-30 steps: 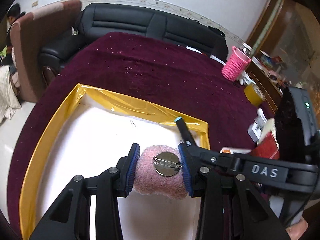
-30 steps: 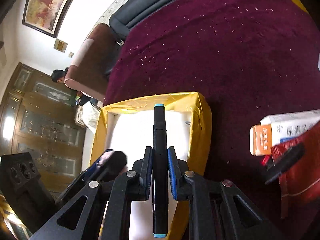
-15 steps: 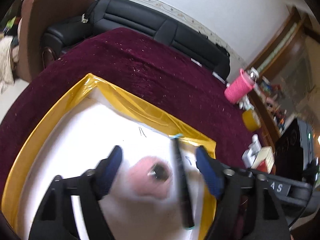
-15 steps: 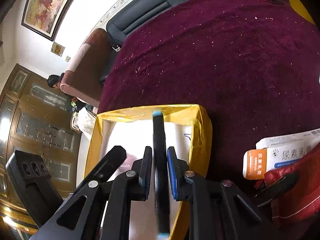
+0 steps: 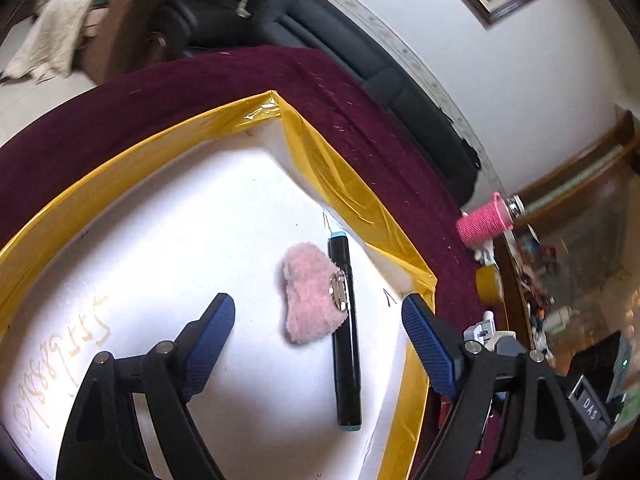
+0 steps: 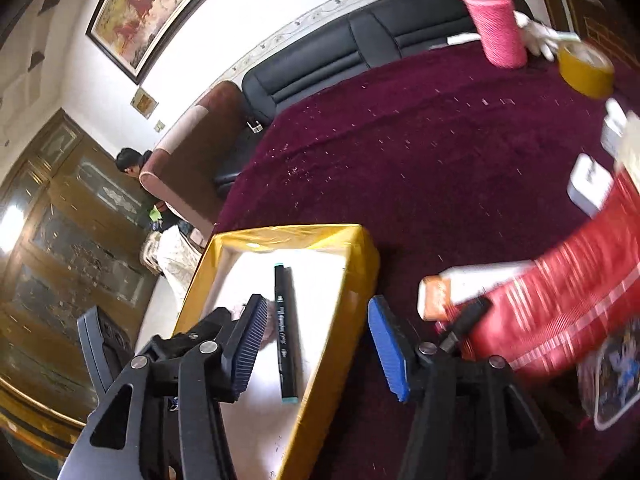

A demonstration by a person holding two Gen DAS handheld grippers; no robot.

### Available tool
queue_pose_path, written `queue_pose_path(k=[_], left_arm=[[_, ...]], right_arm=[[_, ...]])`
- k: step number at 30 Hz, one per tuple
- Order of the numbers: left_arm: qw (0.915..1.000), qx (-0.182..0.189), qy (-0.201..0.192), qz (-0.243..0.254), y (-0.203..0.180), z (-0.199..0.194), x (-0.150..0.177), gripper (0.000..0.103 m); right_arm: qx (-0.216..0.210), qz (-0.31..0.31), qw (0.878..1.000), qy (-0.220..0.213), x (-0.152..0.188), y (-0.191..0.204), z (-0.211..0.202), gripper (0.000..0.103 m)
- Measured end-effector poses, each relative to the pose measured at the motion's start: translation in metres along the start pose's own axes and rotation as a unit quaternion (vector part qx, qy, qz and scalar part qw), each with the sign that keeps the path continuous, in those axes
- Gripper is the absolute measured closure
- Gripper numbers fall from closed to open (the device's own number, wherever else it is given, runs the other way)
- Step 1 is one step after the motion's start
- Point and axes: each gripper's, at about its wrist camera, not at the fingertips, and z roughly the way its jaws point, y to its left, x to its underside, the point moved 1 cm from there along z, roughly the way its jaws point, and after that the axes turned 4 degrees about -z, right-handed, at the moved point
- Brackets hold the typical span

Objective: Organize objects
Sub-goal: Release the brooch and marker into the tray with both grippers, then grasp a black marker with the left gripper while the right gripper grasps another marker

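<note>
A white box with yellow-taped rim [image 5: 344,184] [image 6: 352,240] sits on the dark red tablecloth. Inside lie a pink fluffy brooch [image 5: 310,294] with a round metal pin back and a black marker with teal ends [image 5: 346,332] [image 6: 286,332], side by side and touching. My left gripper [image 5: 318,320] hovers above them, its jaws opening wide, nothing pressed between them. My right gripper [image 6: 316,328] is over the box's right rim, jaws opening, the marker lying free below its left finger. In the right wrist view the brooch is mostly hidden behind that finger.
To the right of the box lie a red packet [image 6: 560,312], a white and orange carton [image 6: 448,292] and white plugs [image 6: 588,184]. A pink knitted bottle [image 6: 496,28] and a yellow tape roll [image 6: 584,68] stand farther back. A black sofa [image 6: 360,52] is behind the table.
Both grippers opened and let go: the brooch dropped from the left, the marker from the right, into the box. The left wrist rolled; the right gripper rose and shifted right.
</note>
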Motion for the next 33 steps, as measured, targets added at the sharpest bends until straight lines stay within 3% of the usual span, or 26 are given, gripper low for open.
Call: queue_pose_path(k=[6,11,14,16,20,25,28,30,32,33], left_arm=[[0.9992,-0.013,-0.034,-0.015,0.001,-0.02,0.029,0.017],[0.9984,-0.023,-0.051,-0.001,-0.014,-0.039,0.033,0.017],[0.9958,-0.019,-0.064,0.062,-0.051,-0.061,0.043,0.008],[0.9879,-0.026,-0.07,0.136,-0.085,-0.067,0.057,0.005],[0.9661,-0.019,-0.032,0.255,-0.144,-0.054,0.094,0.0],[0.9471,-0.038,0.032,0.317,-0.173,-0.009,0.128,0.0],[0.9346,-0.065,0.044,0.347,-0.177,0.017,0.135,0.0],[0.9254,-0.081,0.05,0.367,-0.178,0.035,0.134,0.006],[0.9191,-0.092,0.058,0.379,-0.177,0.045,0.132,0.028],[0.9178,-0.098,0.064,0.379,-0.176,0.051,0.13,0.034]], right_arm=[[-0.006,0.023,1.0,0.001,0.025,-0.03,-0.025,0.044],[-0.002,0.025,1.0,-0.016,0.033,-0.051,-0.06,0.044],[0.022,0.006,0.998,-0.053,0.036,-0.063,-0.095,0.037],[0.049,-0.005,0.995,-0.081,0.038,-0.074,-0.117,0.024],[0.094,-0.009,0.988,-0.12,0.038,-0.101,-0.146,0.019],[0.135,0.02,0.981,-0.138,0.043,-0.148,-0.167,0.018],[0.147,0.037,0.978,-0.144,0.043,-0.171,-0.172,0.018],[0.148,0.045,0.976,-0.15,0.045,-0.184,-0.174,0.018],[0.146,0.052,0.976,-0.155,0.047,-0.192,-0.177,0.018],[0.141,0.058,0.976,-0.158,0.048,-0.197,-0.176,0.018]])
